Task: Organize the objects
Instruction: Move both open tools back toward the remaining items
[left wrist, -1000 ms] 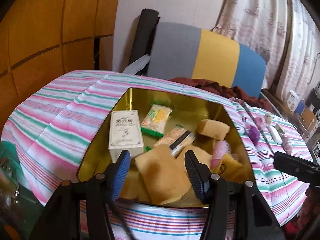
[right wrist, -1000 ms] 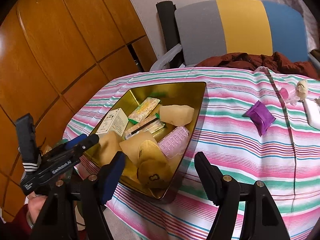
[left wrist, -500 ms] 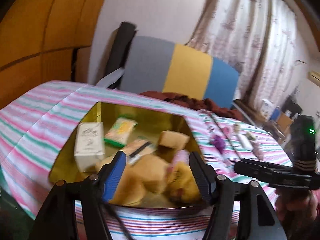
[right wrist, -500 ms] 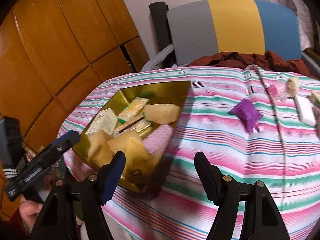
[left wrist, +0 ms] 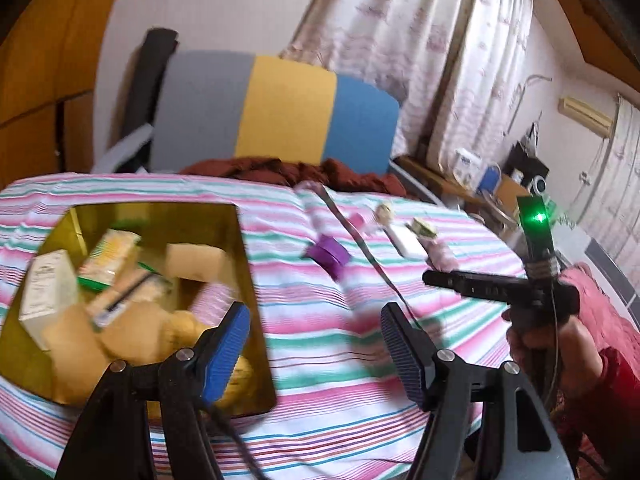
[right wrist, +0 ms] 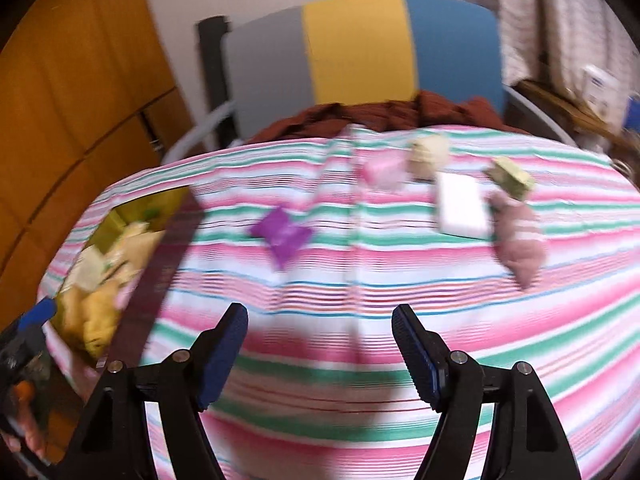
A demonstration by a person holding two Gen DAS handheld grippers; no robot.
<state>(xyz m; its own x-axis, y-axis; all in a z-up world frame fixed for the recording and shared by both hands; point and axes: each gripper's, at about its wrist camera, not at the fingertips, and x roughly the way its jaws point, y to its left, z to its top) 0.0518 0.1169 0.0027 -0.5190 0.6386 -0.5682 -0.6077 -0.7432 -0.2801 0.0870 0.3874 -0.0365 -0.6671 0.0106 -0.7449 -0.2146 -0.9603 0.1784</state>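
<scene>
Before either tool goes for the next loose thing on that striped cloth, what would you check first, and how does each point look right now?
1. Left tool empty: ok; jaws just opened, nothing between them.
2. Right tool empty: ok, open.
3. Small purple packet loose on the striped tablecloth: ok.
4. White flat rectangular block unobstructed: cannot tell; a pinkish lump looks close against it.
5. Room in the gold metal tin: not ok, crowded.
6. Sharp view: not ok, blurred.

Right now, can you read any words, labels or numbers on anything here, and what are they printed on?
None can be read.
White cardboard box in the gold tin: dark print, blurred.
Yellow-green packet: print blurred.
White and blue box on the far shelf: too small.
</scene>
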